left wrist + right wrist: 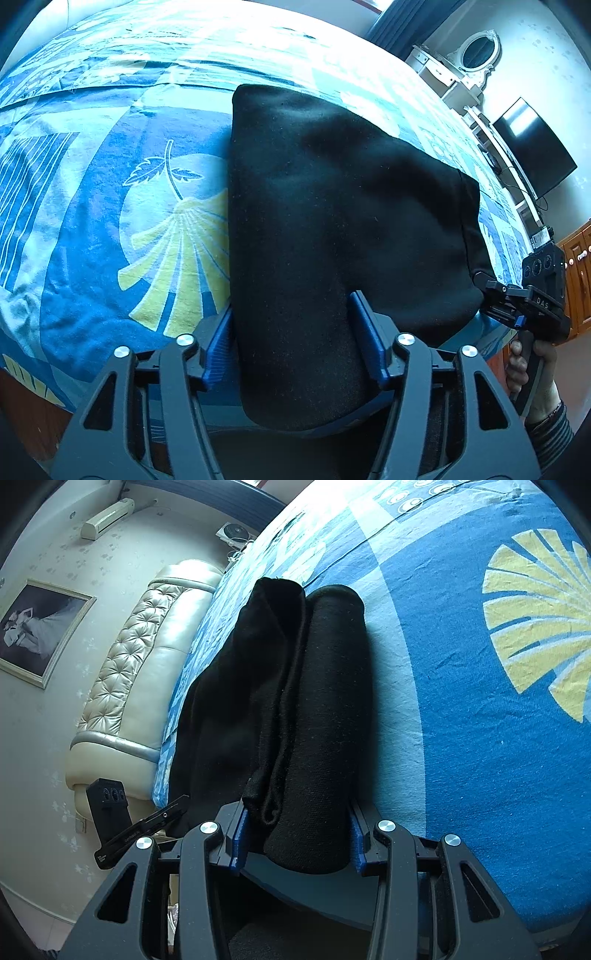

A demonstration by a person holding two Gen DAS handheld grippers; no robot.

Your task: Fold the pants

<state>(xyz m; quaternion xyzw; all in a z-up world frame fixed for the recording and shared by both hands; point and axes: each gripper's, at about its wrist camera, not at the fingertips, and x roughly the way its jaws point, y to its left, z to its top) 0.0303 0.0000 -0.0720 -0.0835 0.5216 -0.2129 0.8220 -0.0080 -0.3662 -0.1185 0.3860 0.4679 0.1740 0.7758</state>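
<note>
Pants [332, 206], black and soft, lie folded in a thick bundle on the bed [92, 240], near its edge, on a blue cover with yellow leaves. The folding looks almost done, because the cloth is already stacked in layers and makes one neat dark block. This seems to be the last step, where the bundle is set down and let go. The left gripper [295, 343] has the near end of the bundle between its two blue fingers [364, 332]. Its jaws stand about half open, and a small gap seems to show on the left side, so it looks like it is not squeezing the cloth. The right gripper [297, 834] sits at the other end of the bundle. Its jaws are also about half open, but the thick fold fills the space between them and the blue pads look pressed on the cloth, so it seems to hold on. A hand [528, 369] grips its handle. Next, the right jaws likely need to open wider, and both tools should pull back slowly so the layers do not slide or fall open.
</note>
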